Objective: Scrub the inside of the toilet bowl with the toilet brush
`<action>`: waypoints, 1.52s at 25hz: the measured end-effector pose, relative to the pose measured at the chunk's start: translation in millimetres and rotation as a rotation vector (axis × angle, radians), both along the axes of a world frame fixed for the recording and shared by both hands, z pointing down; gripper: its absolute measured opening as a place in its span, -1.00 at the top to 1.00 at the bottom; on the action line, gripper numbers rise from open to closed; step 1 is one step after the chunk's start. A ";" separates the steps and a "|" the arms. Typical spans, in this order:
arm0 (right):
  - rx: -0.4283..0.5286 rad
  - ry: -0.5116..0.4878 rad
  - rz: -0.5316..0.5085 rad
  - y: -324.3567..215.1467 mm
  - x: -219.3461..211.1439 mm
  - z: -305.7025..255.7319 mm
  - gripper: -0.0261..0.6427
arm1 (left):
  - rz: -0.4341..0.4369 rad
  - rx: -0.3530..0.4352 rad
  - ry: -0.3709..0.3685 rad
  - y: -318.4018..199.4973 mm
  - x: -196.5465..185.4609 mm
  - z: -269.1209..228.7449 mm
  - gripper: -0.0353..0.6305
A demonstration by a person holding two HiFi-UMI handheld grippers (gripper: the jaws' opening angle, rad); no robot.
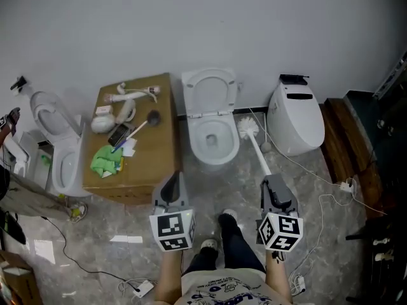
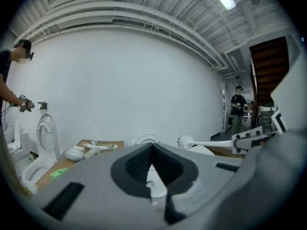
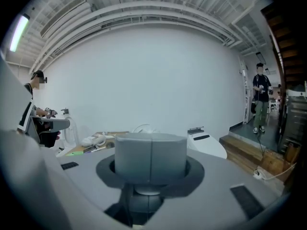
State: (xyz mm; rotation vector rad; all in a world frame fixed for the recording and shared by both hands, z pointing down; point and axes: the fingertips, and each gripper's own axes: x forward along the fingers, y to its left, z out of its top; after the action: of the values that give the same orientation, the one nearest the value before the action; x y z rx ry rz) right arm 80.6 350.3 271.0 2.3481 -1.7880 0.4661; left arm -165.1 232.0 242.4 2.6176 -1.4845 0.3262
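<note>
So the right gripper [image 1: 272,184] has its jaws clamped on the handle end of the white plastic toilet brush [image 1: 257,151]. That makes sense, since gripping it at the end gives the most reach. The bristly head sticks out front, just beside the right rim of the white ceramic toilet bowl [image 1: 193,143] and not inside it, so I'd say scrubbing hasn't started. The left gripper [image 1: 172,183] is pressed together on nothing, parked low in front of the bowl, probably just out of the way. The bowl's lid is up against the wall. A brown cardboard box [image 1: 159,154] of clutter sits just left of the bowl, and a closed white toilet [image 1: 296,116] stands to the right.
</note>
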 end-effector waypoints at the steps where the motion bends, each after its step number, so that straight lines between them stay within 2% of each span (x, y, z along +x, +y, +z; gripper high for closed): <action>1: -0.009 -0.002 -0.005 -8.8 4.4 3.8 0.44 | -0.008 -0.013 -0.001 -7.3 3.3 5.0 0.89; 8: -0.048 -0.026 -0.068 -91.2 43.2 27.1 0.44 | -0.065 -0.035 -0.029 -73.1 33.0 23.0 0.89; 16: -0.092 -0.048 -0.168 -201.0 92.7 41.7 0.44 | -0.134 -0.061 -0.050 -162.6 83.7 31.5 0.89; 23: -0.162 -0.052 -0.229 -269.1 131.7 64.6 0.44 | -0.152 -0.082 -0.067 -221.1 128.6 43.5 0.89; 29: -0.234 -0.072 -0.248 -300.6 138.9 96.6 0.44 | -0.148 -0.131 -0.090 -249.1 138.5 68.0 0.89; 38: -0.359 -0.078 -0.266 -342.3 119.0 151.5 0.44 | -0.129 -0.216 -0.092 -297.9 128.5 119.9 0.89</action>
State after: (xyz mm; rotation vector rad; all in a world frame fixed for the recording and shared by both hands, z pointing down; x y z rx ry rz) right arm 199.6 8.0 422.4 1.8477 -1.8338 0.7721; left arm -36.6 -65.8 362.4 2.3568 -1.5415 0.5665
